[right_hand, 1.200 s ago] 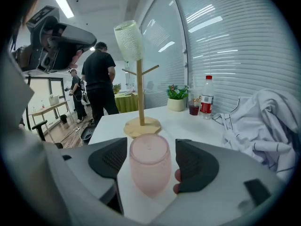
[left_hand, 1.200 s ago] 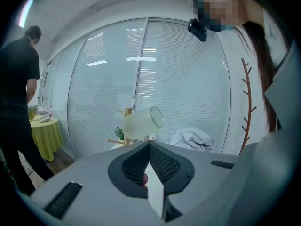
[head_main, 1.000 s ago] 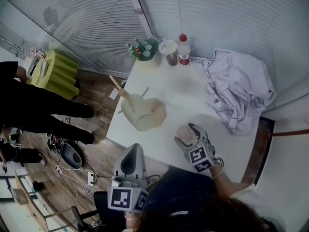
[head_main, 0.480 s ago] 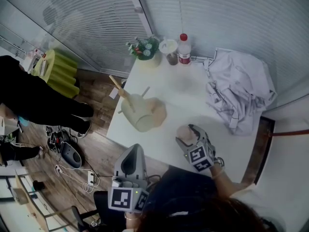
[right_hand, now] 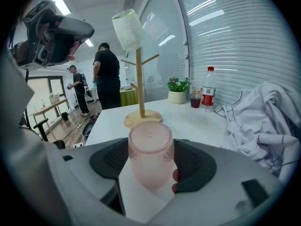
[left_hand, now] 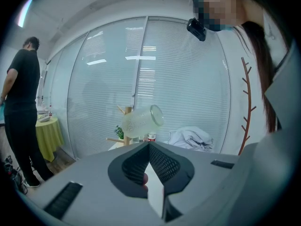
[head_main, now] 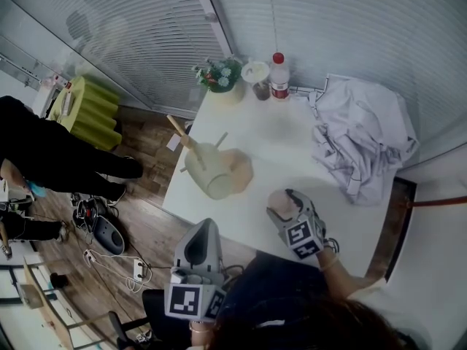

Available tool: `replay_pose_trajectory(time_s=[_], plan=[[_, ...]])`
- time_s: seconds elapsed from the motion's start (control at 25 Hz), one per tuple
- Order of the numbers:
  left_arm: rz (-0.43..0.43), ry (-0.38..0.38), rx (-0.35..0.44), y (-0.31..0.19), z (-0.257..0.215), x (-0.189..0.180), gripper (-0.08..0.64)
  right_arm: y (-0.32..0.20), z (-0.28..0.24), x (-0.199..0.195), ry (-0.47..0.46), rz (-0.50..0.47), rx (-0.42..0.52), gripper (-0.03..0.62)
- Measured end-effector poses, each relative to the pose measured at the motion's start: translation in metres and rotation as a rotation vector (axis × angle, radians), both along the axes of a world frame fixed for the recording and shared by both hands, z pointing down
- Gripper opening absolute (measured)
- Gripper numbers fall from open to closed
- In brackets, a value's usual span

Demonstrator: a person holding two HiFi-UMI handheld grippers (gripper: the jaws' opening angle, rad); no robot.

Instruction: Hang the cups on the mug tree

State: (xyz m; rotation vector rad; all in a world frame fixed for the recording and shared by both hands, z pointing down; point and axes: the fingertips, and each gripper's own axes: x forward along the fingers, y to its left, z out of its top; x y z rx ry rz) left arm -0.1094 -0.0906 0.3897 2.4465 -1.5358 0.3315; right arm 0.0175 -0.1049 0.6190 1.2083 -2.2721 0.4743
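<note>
A wooden mug tree [head_main: 191, 146] stands near the table's left edge, and a clear dimpled cup [head_main: 210, 175] hangs on one of its pegs. The same tree [right_hand: 139, 84] and hung cup [right_hand: 128, 29] show in the right gripper view. A pink cup [right_hand: 150, 159] stands bottom-up on the table. It sits between the jaws of my right gripper [right_hand: 151, 142], which are closing, with the pads close along its sides. From above, that gripper [head_main: 286, 207] reaches over the table's near edge around the pink cup [head_main: 282, 200]. My left gripper [head_main: 202, 232] hangs off the table, shut and empty.
A crumpled white cloth [head_main: 361, 137] covers the table's right side. At the far end stand a red-capped bottle [head_main: 278, 75], a glass of dark drink [head_main: 260, 90] and a potted plant [head_main: 221, 75]. A person in black [head_main: 58, 159] stands on the floor at left, near cables [head_main: 102, 232].
The person in black at left has shifted about. Both grippers have stayed almost where they were, the right one still around the pink cup.
</note>
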Motion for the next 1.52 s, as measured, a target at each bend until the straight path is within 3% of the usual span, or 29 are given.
replay_pose_trajectory(time_s=[1.36,1.52], plan=[[-0.005,0.03,0.093,0.016,-0.023,-0.015,0.0,0.0,-0.036,0.007,-0.022,0.06,0.069,0.307],[-0.005,0.101,0.126,0.016,-0.035,-0.012,0.0,0.001,-0.045,0.004,-0.022,0.055,0.086,0.307]])
